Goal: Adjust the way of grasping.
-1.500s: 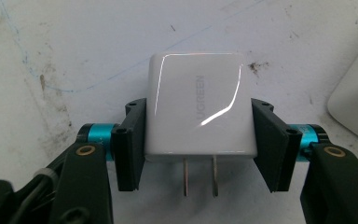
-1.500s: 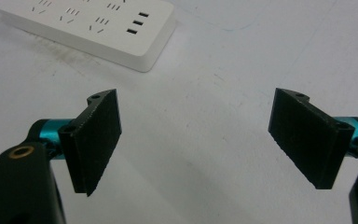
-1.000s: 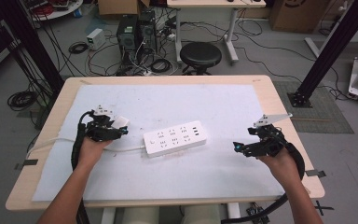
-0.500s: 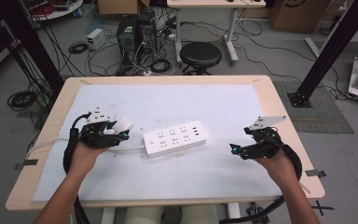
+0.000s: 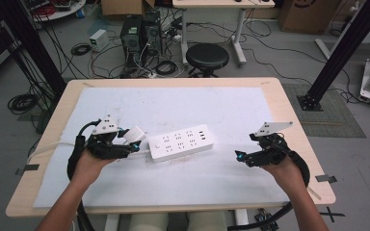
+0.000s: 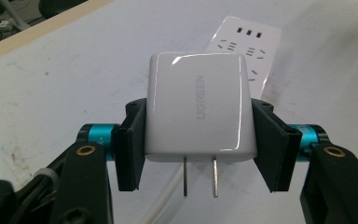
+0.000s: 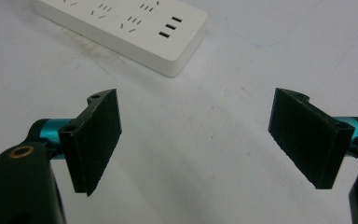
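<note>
White charger (image 6: 198, 107) clamped in the air beside a white power strip (image 5: 181, 142).

The charger is a glossy, rounded white block with grey UGREEN lettering down its face and two flat metal prongs pointing toward the camera in the left gripper view; black pads press on its two sides. The power strip lies flat on the white table mat, long and rectangular, socket face up, with three small ports at its far end and its white cord trailing from the near end.
</note>
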The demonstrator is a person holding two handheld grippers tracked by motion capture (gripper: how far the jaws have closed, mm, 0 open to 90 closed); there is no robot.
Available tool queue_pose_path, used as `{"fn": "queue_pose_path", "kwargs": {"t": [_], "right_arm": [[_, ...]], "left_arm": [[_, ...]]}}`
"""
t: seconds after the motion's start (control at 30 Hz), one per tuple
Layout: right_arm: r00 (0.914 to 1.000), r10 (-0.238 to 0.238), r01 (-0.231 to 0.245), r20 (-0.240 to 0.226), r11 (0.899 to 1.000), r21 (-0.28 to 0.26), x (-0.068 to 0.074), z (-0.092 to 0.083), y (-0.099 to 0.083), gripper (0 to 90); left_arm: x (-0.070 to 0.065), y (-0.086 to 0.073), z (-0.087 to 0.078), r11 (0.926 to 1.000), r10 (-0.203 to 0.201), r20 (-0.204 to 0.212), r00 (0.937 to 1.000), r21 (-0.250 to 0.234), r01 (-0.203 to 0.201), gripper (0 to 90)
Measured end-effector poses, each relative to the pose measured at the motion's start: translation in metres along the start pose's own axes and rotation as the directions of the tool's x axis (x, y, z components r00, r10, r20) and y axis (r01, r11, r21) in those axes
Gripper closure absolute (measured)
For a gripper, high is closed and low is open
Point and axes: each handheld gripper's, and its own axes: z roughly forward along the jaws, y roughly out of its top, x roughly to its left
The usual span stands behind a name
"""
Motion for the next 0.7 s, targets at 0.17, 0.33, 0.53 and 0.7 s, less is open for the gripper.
{"fn": "queue_pose_path", "kwargs": {"t": [0.17,0.33,0.53,0.7], "right_arm": [[0.9981,0.031,-0.03,-0.053,0.999,0.02,0.005,0.005,0.003,17.4],[0.9973,0.024,-0.023,-0.069,1.0,0.019,0.013,0.009,0.005,17.3],[0.9981,-0.028,0.028,-0.055,1.0,0.002,0.023,0.012,0.007,17.2],[0.9953,0.008,-0.008,-0.096,1.0,0.007,0.026,0.013,0.008,17.3]], "left_arm": [[-0.01,0.003,0.0,0.9989,0.046,0.034,0.9983,-0.004,-0.046,42.5],[-0.018,0.006,0.002,0.9974,0.072,0.058,0.9957,-0.01,-0.072,42.5],[-0.033,0.01,0.006,0.9901,0.14,0.103,0.9847,-0.021,-0.139,42.5],[-0.042,0.009,0.012,0.9847,0.174,0.131,0.976,-0.017,-0.173,42.5]]}}
